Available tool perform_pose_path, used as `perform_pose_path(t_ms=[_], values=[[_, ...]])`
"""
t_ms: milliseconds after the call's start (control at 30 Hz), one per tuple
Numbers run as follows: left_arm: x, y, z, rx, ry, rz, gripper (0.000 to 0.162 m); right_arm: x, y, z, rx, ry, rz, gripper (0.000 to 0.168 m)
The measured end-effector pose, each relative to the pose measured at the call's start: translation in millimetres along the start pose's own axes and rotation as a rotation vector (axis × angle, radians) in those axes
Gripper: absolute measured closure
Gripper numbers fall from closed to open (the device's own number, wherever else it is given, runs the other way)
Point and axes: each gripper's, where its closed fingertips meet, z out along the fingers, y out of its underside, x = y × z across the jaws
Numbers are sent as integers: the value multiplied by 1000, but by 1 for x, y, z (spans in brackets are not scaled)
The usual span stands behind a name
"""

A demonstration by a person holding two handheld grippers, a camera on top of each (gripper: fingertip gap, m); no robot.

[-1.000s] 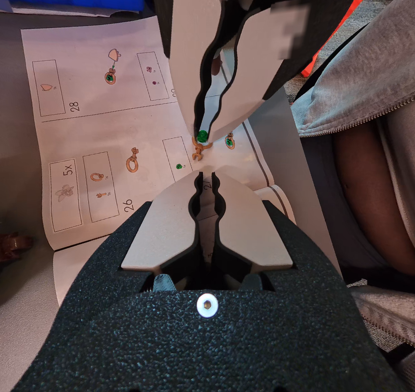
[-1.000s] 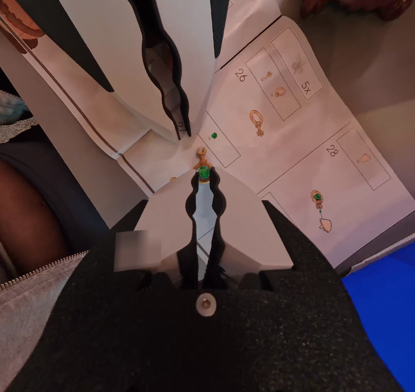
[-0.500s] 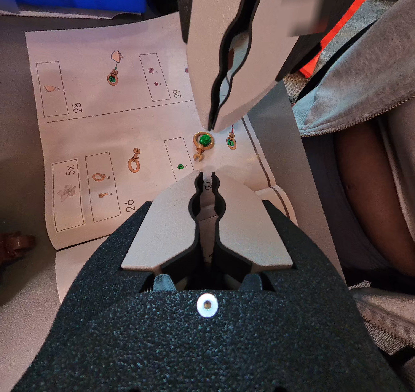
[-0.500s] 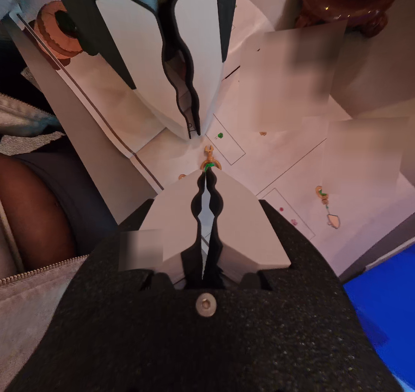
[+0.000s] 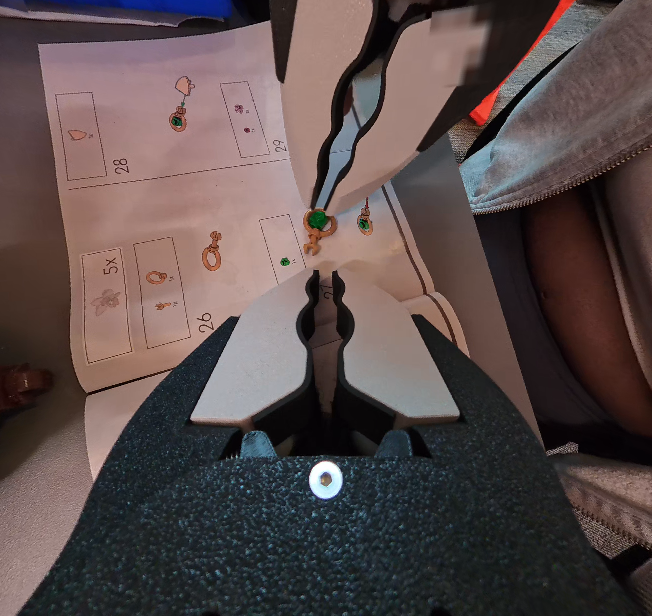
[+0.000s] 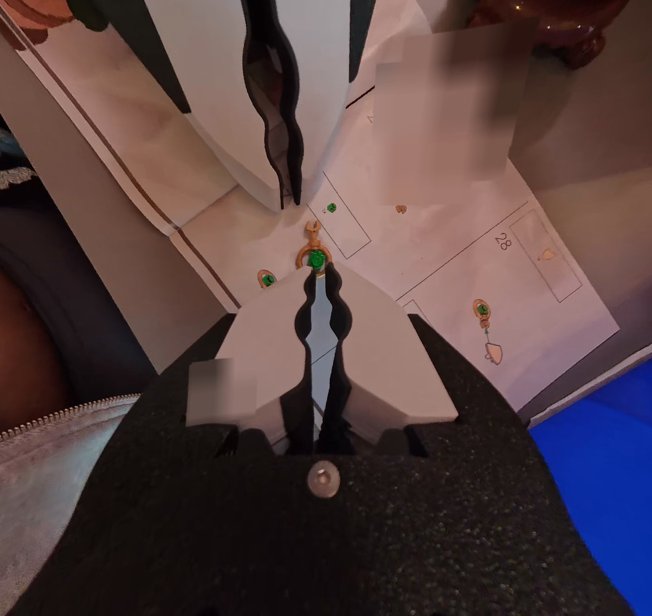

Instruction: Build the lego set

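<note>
The right gripper (image 6: 320,270) has its tips slightly apart at the rim of the gold ring piece (image 5: 318,228) — a green stud (image 5: 317,220) sits inside it. The left gripper (image 5: 325,274), jaws narrowly parted and empty, points at the ring's clip end. Both lie on the instruction booklet (image 5: 169,211) between the tongs.

I note the dark brown glossy object (image 6: 550,17) at upper right of the right wrist view is cut by the frame edge; its kind is indeterminate. My right gripper's fingertips (image 6: 300,278) cover the near rim of the gold plastic ring (image 6: 304,251).
</note>
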Motion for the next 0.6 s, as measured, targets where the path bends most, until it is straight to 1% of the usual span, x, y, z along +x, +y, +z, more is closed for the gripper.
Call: perform_pose_path(t_ms=[33, 200, 300, 367, 600], values=[[0, 0, 0, 0, 0, 0, 156, -1, 0, 0, -1, -6, -16, 163], [1, 0, 0, -1, 0, 0, 155, 0, -2, -2, -3, -26, -36, 163], [1, 0, 0, 0, -1, -1, 156, -3, -1, -1, -6, -97, 26, 163], [0, 0, -1, 2, -3, -5, 156, -2, -1, 1, -2, -116, 62, 162], [1, 0, -1, 2, -2, -9, 156, -5, -3, 1, 0, -126, 0, 162]])
